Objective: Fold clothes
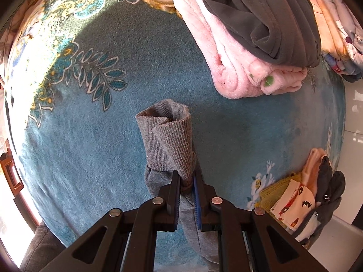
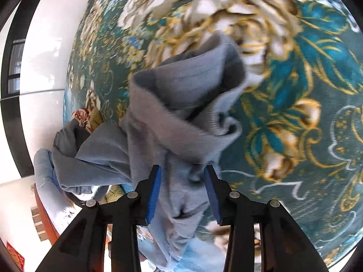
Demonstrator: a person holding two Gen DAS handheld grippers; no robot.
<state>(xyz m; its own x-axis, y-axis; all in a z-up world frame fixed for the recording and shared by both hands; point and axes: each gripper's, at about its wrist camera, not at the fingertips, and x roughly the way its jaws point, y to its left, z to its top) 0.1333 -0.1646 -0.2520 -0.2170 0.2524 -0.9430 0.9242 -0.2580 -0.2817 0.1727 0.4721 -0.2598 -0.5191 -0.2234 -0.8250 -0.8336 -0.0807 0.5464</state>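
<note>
A grey sweat garment with a ribbed cuff (image 1: 168, 131) hangs over a teal floral blanket (image 1: 90, 147). My left gripper (image 1: 186, 173) is shut on that cuff where it joins the smoother grey cloth, and the cuff stands up folded beyond the fingertips. In the right wrist view the same grey garment (image 2: 181, 90) is bunched and blurred in front of my right gripper (image 2: 183, 168). Its blue pads (image 2: 156, 192) stand apart with the cloth hanging loosely between them over the blanket (image 2: 295, 90).
A folded pink fleece (image 1: 238, 68) with a dark grey garment (image 1: 261, 11) on top lies at the far right. Patterned folded clothes (image 1: 340, 34) sit beyond it. A loose heap of small clothes (image 1: 299, 199) lies at the blanket's right edge, beside white floor (image 1: 354, 136).
</note>
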